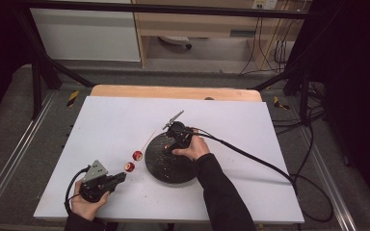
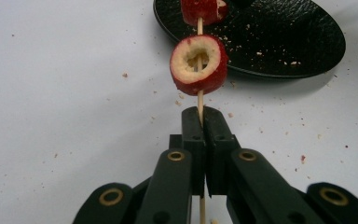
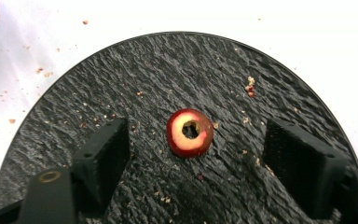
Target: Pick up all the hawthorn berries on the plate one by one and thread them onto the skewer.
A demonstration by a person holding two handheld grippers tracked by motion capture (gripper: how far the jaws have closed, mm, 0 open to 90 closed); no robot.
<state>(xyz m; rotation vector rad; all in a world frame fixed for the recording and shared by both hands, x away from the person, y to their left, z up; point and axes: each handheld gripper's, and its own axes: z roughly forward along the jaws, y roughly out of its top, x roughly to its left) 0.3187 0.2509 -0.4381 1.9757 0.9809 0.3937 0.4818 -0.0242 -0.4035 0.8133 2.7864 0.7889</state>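
Working across the white table (image 1: 125,120), we have a round black slate plate (image 3: 177,60) lying near its middle, dusted with crumbs. Our right hand (image 1: 192,149) reaches over that plate, holding the right gripper (image 3: 196,154), whose two black jaws stand apart on either side of a cored red fruit slice (image 3: 189,132) that lies flat on the slate; neither pad touches it, so this tong grips nothing. Our left hand (image 1: 89,199) sits near the table's front left corner with the left gripper (image 2: 200,140), its jaws clenched tight on a thin wooden skewer (image 2: 200,100). In the left gripper view, that skewer runs away from the jaws toward the plate and carries two threaded red fruit pieces: the nearer piece (image 2: 198,64) hangs just short of the plate's rim, its pale cut face and hollow core turned toward us, and the farther piece (image 2: 204,10) sits over the plate's edge. Small crumbs (image 2: 126,74) speckle the white surface around them.
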